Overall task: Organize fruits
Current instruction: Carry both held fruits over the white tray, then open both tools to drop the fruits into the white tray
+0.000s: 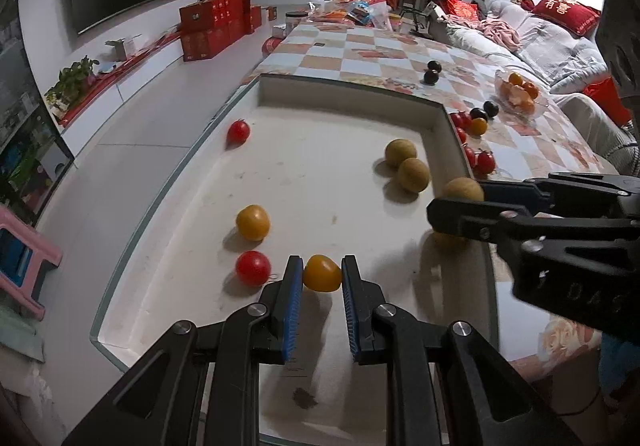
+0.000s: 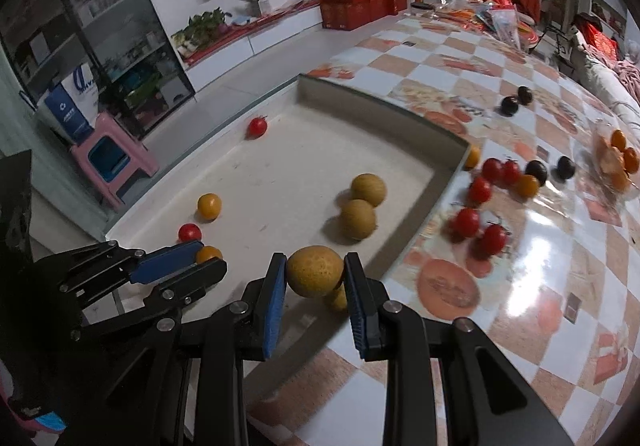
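Holding a yellow tomato (image 1: 322,273) in my left hand-held gripper (image 1: 321,278), a tan fruit (image 2: 315,271) in my right hand-held gripper (image 2: 316,278), above the white tray (image 1: 344,86) at the tabletop (image 2: 520,286) corner.

Two black grabbers with blue pads

The left grabber (image 1: 322,278) and the right grabber (image 2: 316,274) were made of black plastic arms with round silver screws. Each finger wore a flat blue pad (image 2: 274,310) with tiny ridges.
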The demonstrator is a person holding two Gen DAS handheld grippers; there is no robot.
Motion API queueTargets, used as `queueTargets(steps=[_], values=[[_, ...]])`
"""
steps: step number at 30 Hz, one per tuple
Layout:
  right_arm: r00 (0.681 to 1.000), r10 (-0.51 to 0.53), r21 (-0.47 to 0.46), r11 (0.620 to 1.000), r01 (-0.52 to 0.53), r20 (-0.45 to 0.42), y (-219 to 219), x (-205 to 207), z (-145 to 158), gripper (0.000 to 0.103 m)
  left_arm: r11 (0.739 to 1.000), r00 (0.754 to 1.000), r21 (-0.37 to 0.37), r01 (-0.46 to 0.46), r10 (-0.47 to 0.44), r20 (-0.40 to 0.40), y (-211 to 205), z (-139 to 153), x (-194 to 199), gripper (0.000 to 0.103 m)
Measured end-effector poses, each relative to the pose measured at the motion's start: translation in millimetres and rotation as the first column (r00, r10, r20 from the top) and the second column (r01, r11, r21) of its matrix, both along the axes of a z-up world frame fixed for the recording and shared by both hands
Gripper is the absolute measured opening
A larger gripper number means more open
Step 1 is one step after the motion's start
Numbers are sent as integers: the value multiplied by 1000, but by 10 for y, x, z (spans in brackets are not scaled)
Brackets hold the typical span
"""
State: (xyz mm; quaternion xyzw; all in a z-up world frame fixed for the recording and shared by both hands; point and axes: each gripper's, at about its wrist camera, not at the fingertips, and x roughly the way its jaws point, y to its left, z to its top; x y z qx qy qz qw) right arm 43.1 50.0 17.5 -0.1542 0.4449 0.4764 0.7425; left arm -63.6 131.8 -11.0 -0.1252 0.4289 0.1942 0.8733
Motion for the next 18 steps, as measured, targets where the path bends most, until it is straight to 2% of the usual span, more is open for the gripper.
queueTargets(steps=[16, 18], values=[[998, 61, -82, 995, -58, 33, 244, -106, -145, 32, 1000, 1000, -11, -7, 7, -12, 97, -69, 8, 21], [998, 58, -80, 995, -55, 31, 246, -95, -144, 34, 1000, 1000, -11, -5, 5, -11, 96, -73, 7, 21]])
